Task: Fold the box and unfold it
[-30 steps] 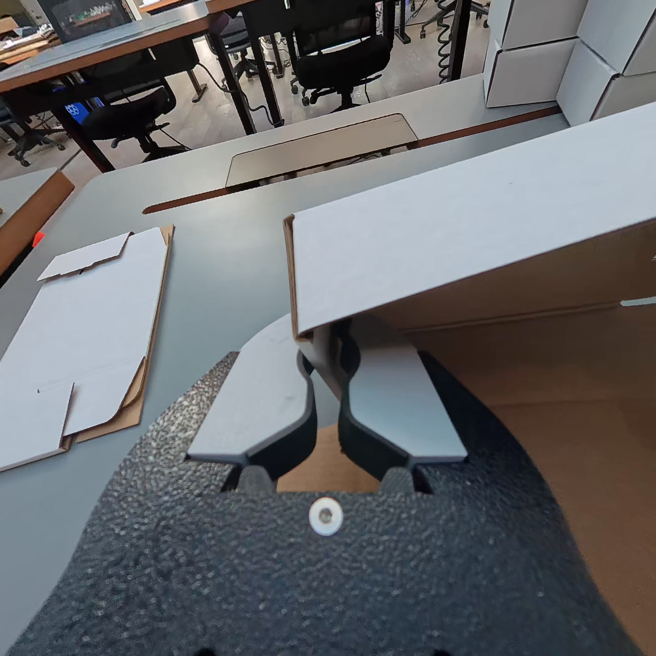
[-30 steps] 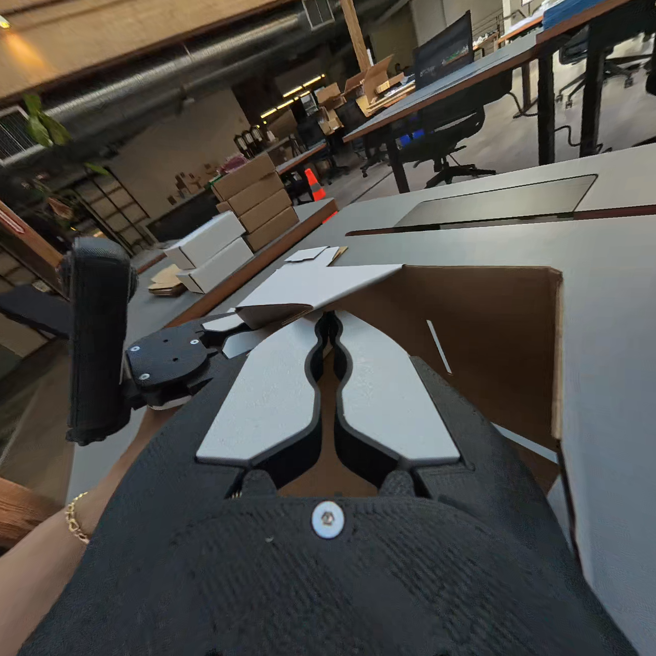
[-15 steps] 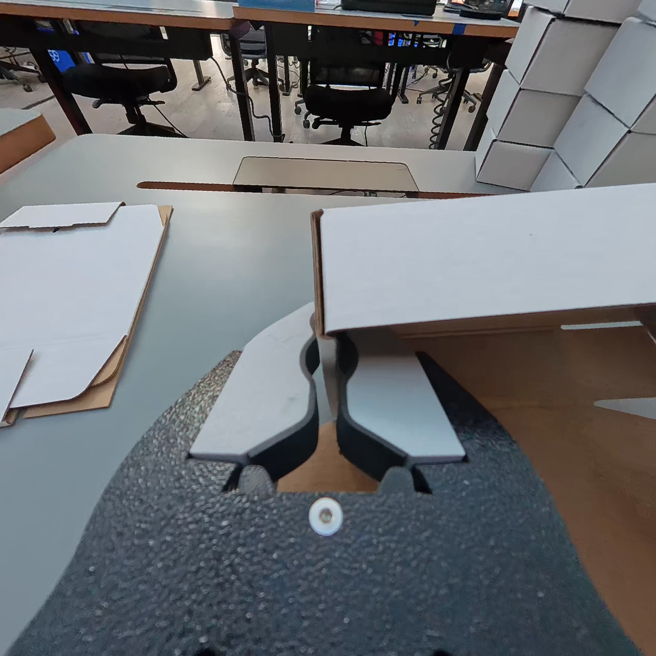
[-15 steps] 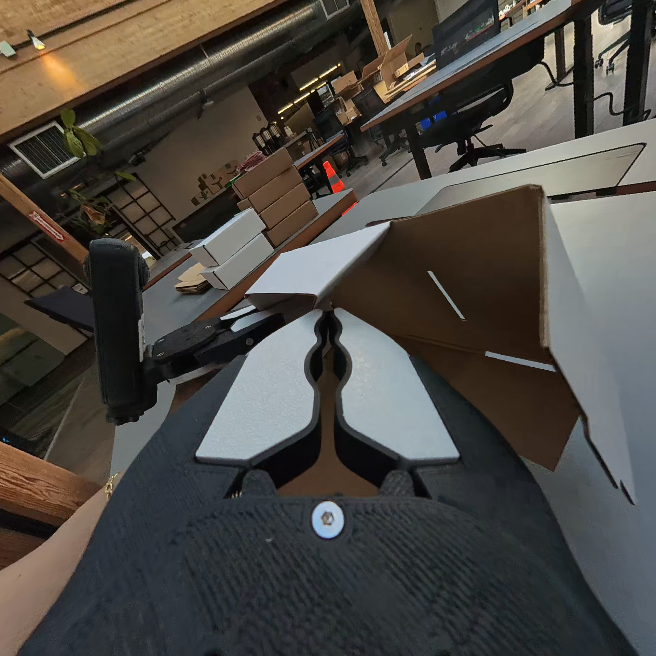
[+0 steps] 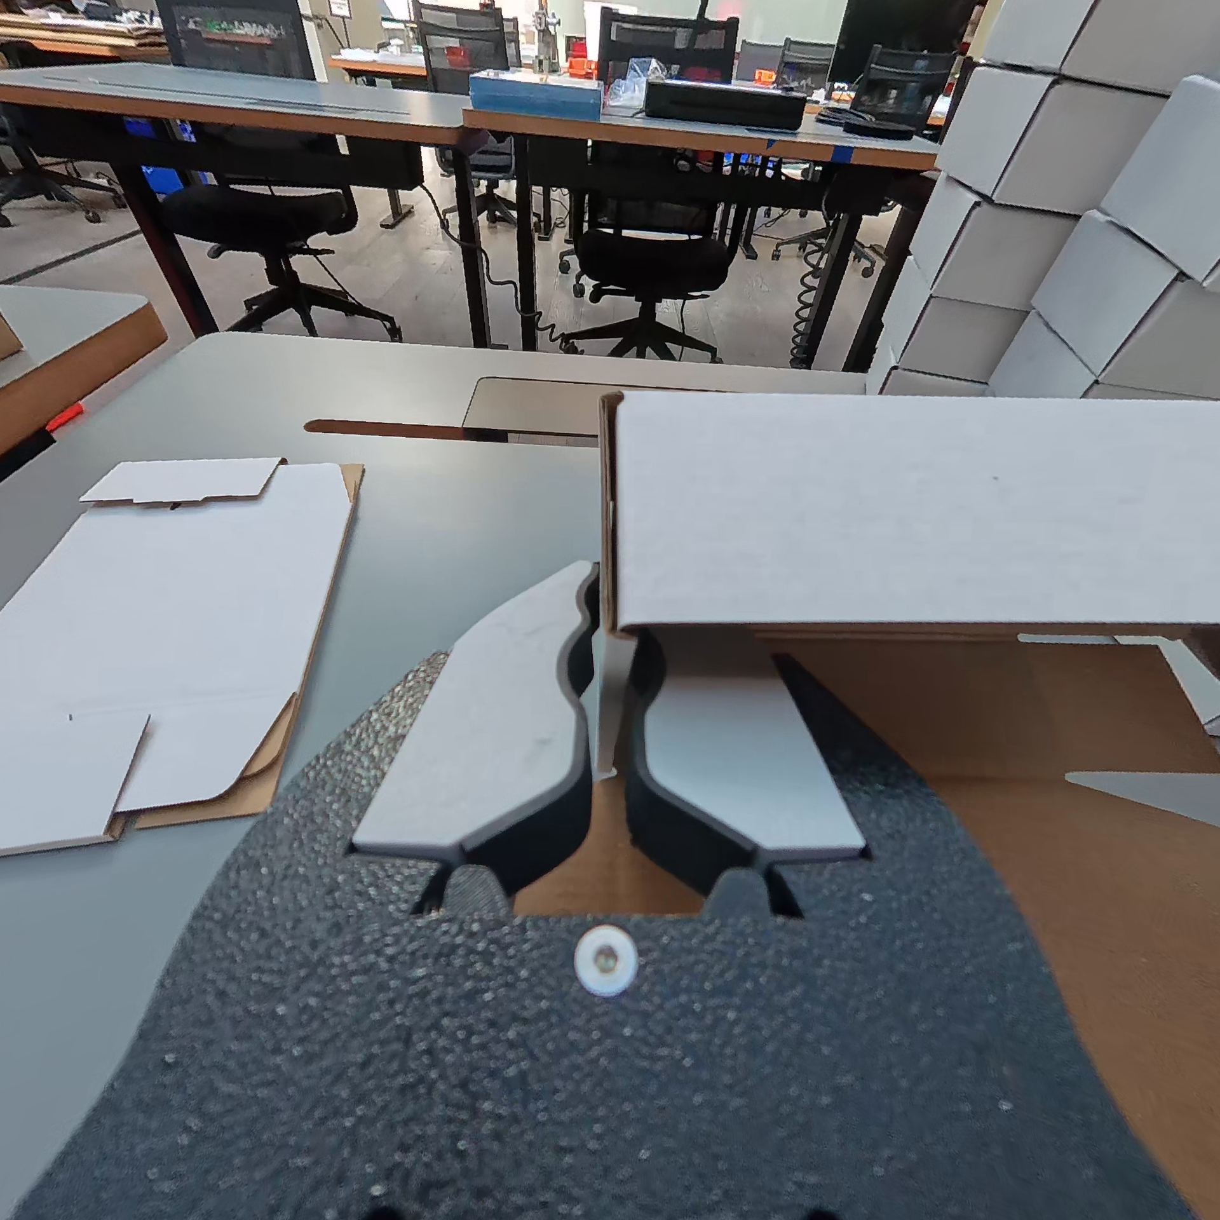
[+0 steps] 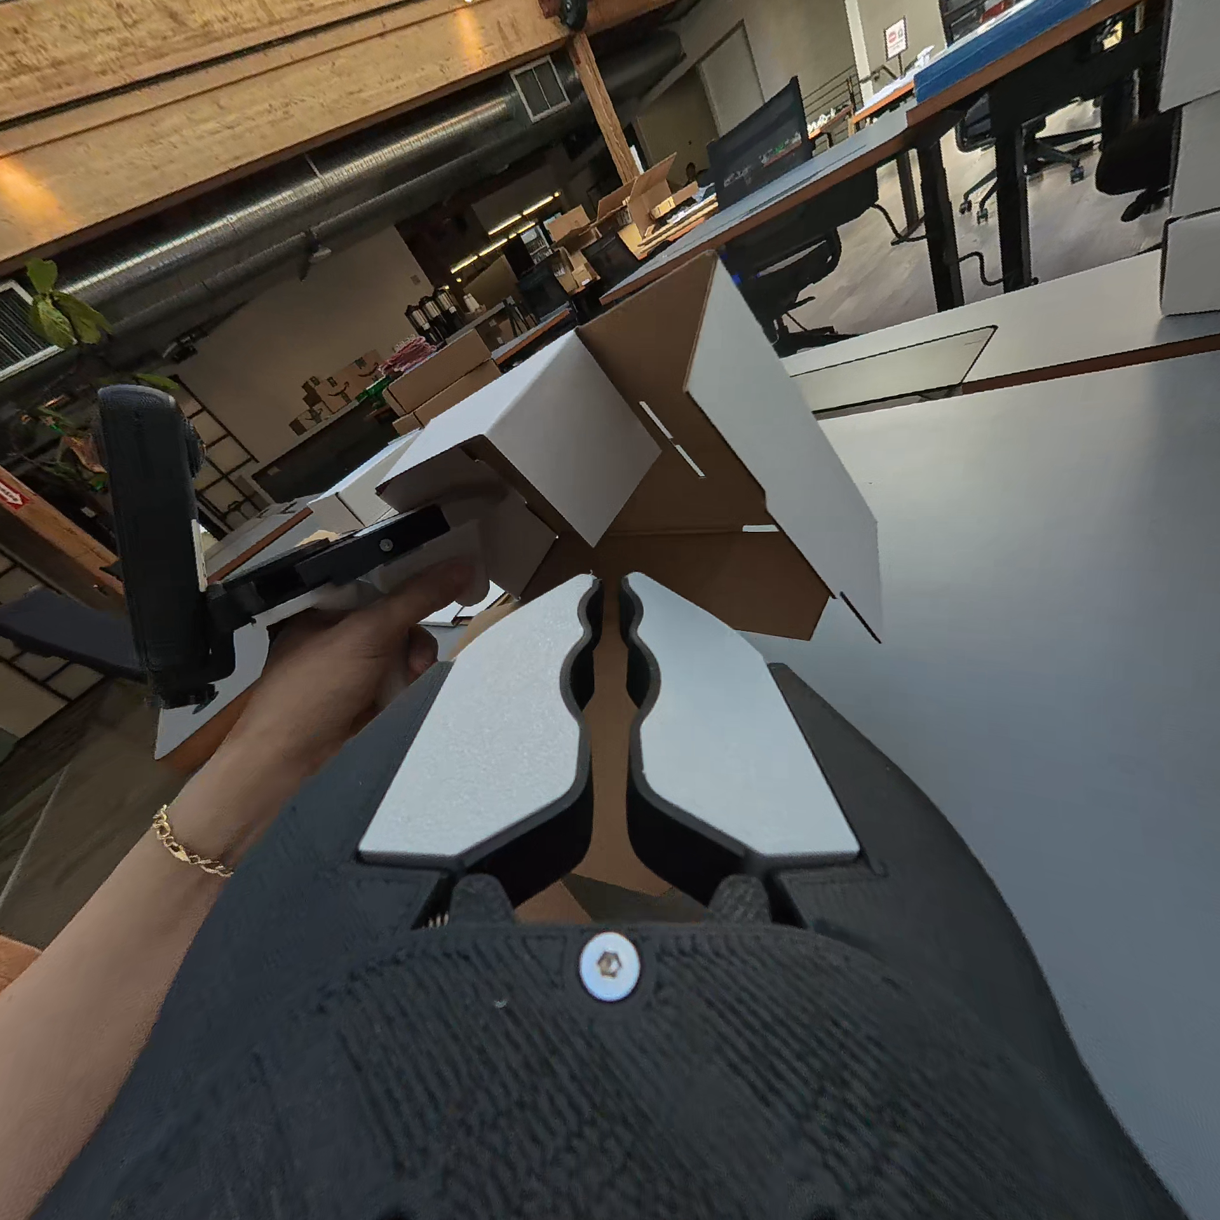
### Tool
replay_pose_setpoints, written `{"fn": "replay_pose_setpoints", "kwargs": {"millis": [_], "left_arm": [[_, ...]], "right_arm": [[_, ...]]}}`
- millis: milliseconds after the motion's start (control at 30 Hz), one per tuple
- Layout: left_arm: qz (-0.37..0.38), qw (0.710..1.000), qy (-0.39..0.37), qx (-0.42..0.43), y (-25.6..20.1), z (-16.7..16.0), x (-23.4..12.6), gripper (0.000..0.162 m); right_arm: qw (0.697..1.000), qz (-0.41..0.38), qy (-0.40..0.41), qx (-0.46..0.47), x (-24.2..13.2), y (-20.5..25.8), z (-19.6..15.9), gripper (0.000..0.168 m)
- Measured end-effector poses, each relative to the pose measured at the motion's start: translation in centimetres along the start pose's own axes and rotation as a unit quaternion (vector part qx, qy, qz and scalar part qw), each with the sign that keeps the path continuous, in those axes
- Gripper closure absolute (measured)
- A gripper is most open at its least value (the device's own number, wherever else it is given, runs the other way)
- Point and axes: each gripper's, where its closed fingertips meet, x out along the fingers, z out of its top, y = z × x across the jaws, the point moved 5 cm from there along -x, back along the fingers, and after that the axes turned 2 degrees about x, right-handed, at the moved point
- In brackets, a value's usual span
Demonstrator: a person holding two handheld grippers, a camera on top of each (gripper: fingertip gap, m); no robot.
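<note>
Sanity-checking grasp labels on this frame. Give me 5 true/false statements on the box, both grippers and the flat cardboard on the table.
1. The left gripper is shut on a panel of the box. True.
2. The right gripper is wide open, clear of the box. False: its jaws are nearly closed on brown cardboard of the box.
3. The box's outer face is white, its inside brown. True.
4. The flat cardboard sheets lie to the right of the box in the left wrist view. False: they lie on the left.
5. The box lies flat on the table. False: it is held up, partly folded.
</note>
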Motion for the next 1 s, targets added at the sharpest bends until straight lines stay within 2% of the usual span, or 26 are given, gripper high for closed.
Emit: {"fn": "replay_pose_setpoints", "kwargs": {"millis": [200, 400, 600, 900, 1000], "left_arm": [[-0.006, 1.0, -0.023, 0.002, 0.1, 1.6, -1.4, 0.157], [-0.019, 1.0, -0.019, -0.008, -0.1, 1.5, -1.6, 0.157], [-0.024, 0.999, -0.032, 0.003, -0.2, 1.9, -2.6, 0.157], [-0.033, 0.999, -0.042, -0.001, -0.5, 2.8, -3.3, 0.157], [-0.041, 0.998, -0.042, -0.008, -0.7, 3.0, -3.4, 0.157]], "right_arm": [[0.999, -0.028, -0.016, 0.008, -2.0, -0.5, 0.6, 0.168], [0.999, -0.023, -0.009, 0.045, -2.5, -1.2, 0.1, 0.168], [0.998, -0.06, -0.02, 0.015, -4.1, -1.5, 0.2, 0.168], [0.992, -0.094, -0.031, 0.076, -4.7, -3.7, -0.4, 0.168], [0.991, -0.083, -0.027, 0.098, -4.2, -4.1, -1.0, 0.168]]}}
